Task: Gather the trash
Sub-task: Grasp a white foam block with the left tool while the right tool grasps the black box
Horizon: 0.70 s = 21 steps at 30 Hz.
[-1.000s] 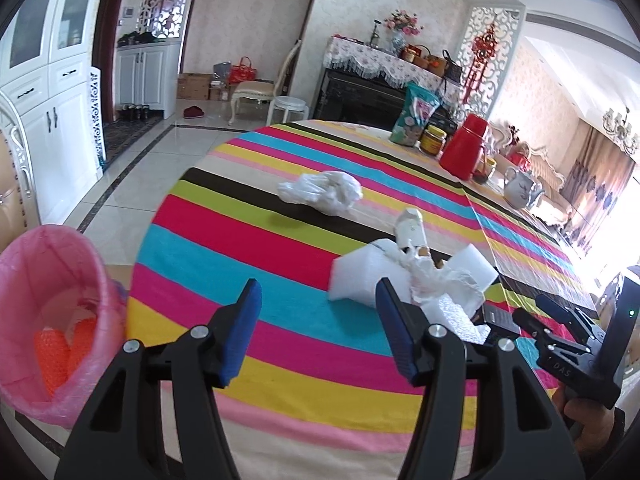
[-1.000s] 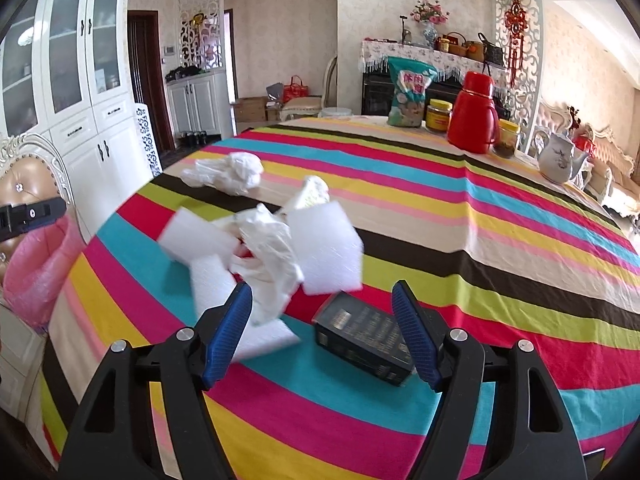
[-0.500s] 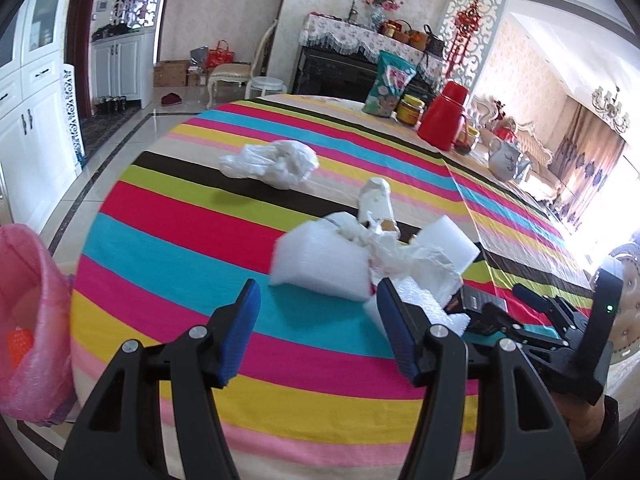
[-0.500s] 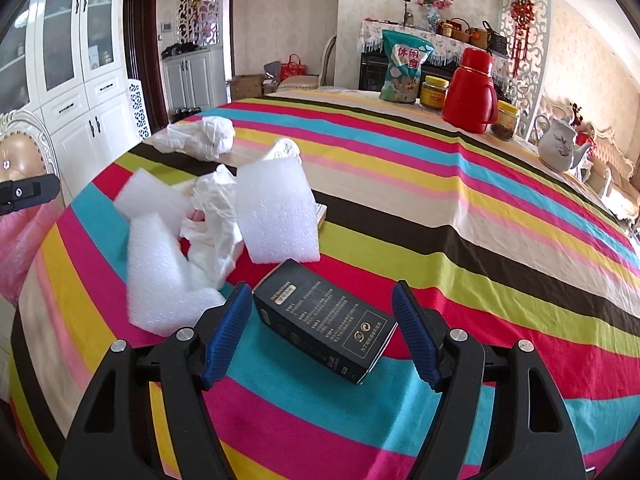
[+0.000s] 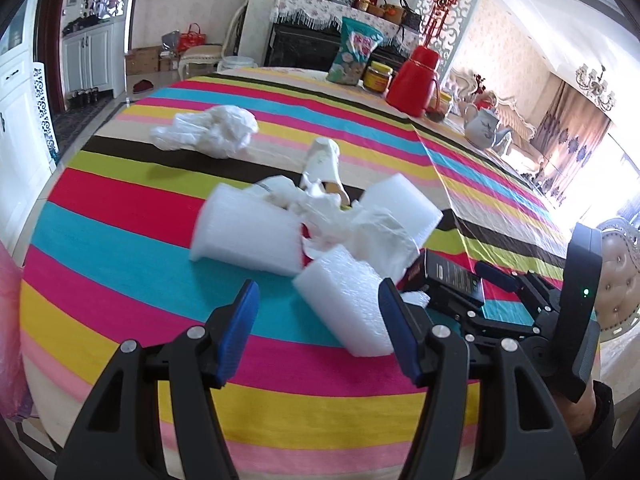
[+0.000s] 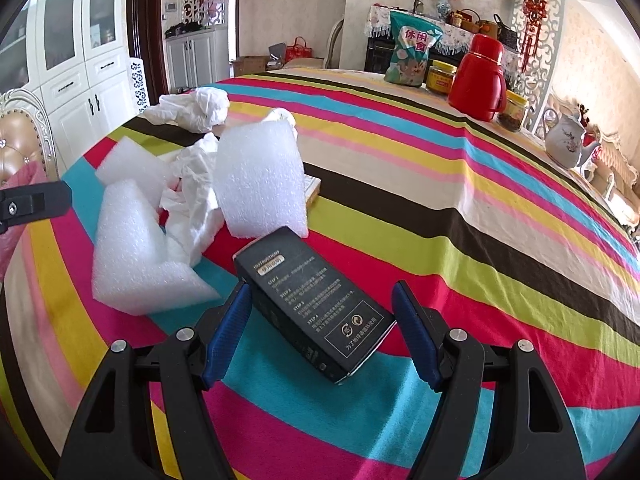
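Flanking the black box (image 6: 316, 304), wide right tongs (image 6: 322, 332); left tongs (image 5: 318, 332) wide, foam block (image 5: 348, 300) between, crumpled plastic (image 5: 360, 232) beyond.

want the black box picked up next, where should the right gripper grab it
Grip the black box across its long side faces, near the close end, coming in low from the front. It lies flat and slanted between the open right gripper, so turn the wrist to square up.

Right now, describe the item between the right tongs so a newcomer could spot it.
On the striped tablecloth, at the near edge of the white trash pile, lies a black box between the open right tongs. It is the only dark, printed item; the neighbouring foam blocks are white.
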Each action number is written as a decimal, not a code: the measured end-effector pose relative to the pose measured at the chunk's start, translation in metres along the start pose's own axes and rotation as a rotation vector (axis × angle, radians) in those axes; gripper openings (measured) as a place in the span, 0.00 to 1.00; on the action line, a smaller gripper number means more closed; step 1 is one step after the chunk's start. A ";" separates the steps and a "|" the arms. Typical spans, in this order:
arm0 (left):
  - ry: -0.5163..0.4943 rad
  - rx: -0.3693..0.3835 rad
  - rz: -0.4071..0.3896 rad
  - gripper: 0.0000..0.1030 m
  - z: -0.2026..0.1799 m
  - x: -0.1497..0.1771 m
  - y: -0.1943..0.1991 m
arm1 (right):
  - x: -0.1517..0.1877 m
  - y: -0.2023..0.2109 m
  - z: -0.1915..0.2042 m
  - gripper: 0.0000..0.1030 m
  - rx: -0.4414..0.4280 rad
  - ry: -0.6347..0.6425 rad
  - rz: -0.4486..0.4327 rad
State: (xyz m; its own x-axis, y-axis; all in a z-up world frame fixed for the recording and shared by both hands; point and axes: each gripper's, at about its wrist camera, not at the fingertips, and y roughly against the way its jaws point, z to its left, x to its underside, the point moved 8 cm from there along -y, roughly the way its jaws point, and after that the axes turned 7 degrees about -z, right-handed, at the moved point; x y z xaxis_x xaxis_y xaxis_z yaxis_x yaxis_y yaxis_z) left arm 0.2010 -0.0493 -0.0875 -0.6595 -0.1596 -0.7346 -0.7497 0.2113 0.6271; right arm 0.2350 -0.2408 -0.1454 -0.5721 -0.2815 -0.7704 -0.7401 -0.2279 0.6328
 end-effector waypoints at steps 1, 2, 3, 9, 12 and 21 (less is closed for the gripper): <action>0.001 0.006 0.010 0.58 -0.003 0.002 -0.004 | 0.000 0.000 -0.001 0.64 0.002 0.002 0.001; 0.003 0.008 0.016 0.58 -0.005 0.003 -0.007 | 0.000 0.000 -0.001 0.61 0.007 0.005 0.004; 0.006 0.008 0.021 0.59 -0.007 0.004 -0.010 | 0.001 0.000 -0.002 0.59 0.010 0.005 0.006; 0.040 0.026 0.052 0.62 -0.019 0.007 -0.025 | 0.004 0.001 -0.009 0.49 0.011 -0.006 0.027; 0.056 0.022 0.065 0.63 -0.024 0.008 -0.032 | 0.010 -0.001 -0.011 0.43 -0.010 -0.030 0.051; 0.110 -0.007 0.143 0.61 -0.028 0.020 -0.058 | 0.011 0.002 -0.009 0.37 -0.045 -0.052 0.048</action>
State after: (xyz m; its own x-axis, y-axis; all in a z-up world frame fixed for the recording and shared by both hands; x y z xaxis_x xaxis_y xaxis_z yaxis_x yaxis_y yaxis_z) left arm 0.2301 -0.0913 -0.1313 -0.7612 -0.2328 -0.6053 -0.6480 0.2325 0.7253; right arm 0.2300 -0.2526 -0.1521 -0.6247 -0.2448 -0.7415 -0.6956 -0.2572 0.6708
